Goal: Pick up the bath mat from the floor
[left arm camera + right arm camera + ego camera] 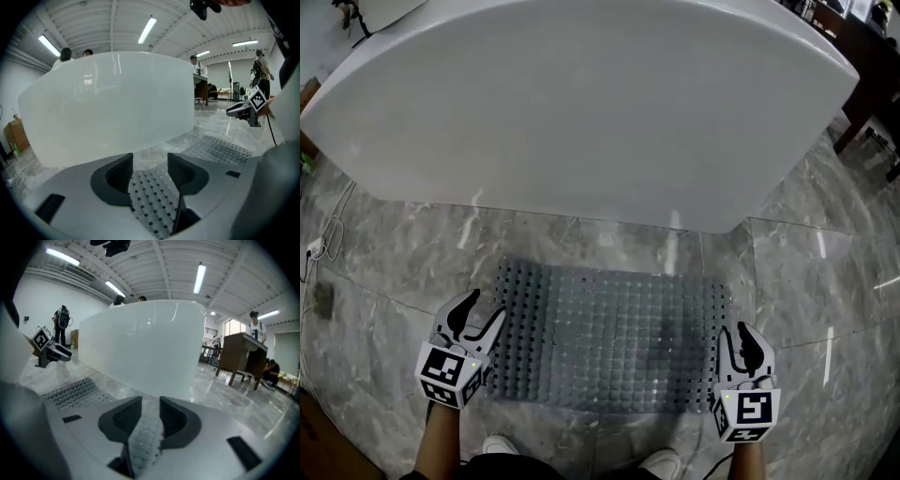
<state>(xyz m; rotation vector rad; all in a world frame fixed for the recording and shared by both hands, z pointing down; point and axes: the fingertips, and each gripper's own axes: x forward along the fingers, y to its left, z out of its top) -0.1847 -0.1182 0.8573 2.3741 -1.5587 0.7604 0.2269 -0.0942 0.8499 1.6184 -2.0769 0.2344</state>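
The bath mat (609,333) is grey, studded and full of holes, and lies flat on the marble floor in front of a white bathtub (581,103). My left gripper (485,309) is at the mat's left edge. In the left gripper view its jaws (150,164) stand apart over the mat (150,199) without pressing it. My right gripper (733,336) sits at the mat's right edge. There, a strip of the mat (145,437) lies between the jaws (150,411), which stand a little apart around it.
The bathtub wall rises just beyond the mat. The person's white shoes (497,445) stand at the mat's near edge. A cable (328,234) lies on the floor at far left. A wooden table (241,352) and several people stand farther off.
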